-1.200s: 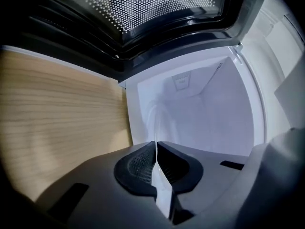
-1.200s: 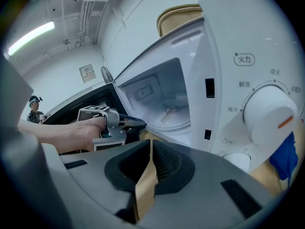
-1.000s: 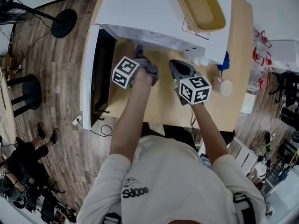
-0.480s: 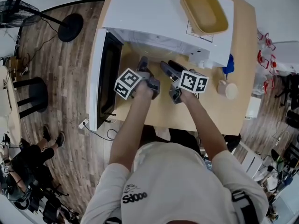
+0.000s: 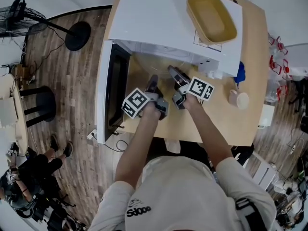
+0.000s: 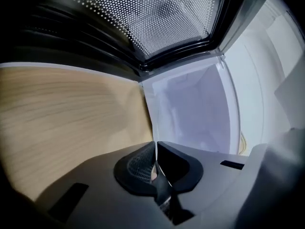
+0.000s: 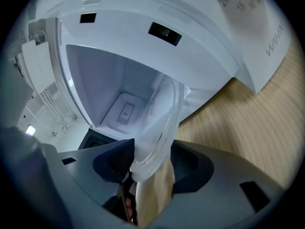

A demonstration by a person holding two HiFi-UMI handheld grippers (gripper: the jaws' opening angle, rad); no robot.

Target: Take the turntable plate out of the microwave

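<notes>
I am clamping my left tool [image 6: 155, 160] on the rim of the turntable plate [image 7: 161, 120], which is sitting at the mouth of the microwave [image 5: 154, 18] at twelve o'clock. My right tool [image 7: 150, 162] has just been opening, with its jaws apart around the rim. I judge that carrying the plate clear is still remaining.

Head view: bright, even light from above, no hard shadows. Heavy fisheye, floor + walls bend at edges. Microwave [image 5: 159, 18] top nearly blown-out white.

Left gripper view: dim, black vignette in corners. Door mesh [image 6: 162, 18] speckled w/ light. Table [image 6: 71, 128] grain soft. My left gripper [image 6: 155, 149] too close to lens, dark + blurry.

Right gripper view: brighter, cavity pale violet. Turntable plate [image 7: 159, 123] out of focus, glare along rim. Corners black.
</notes>
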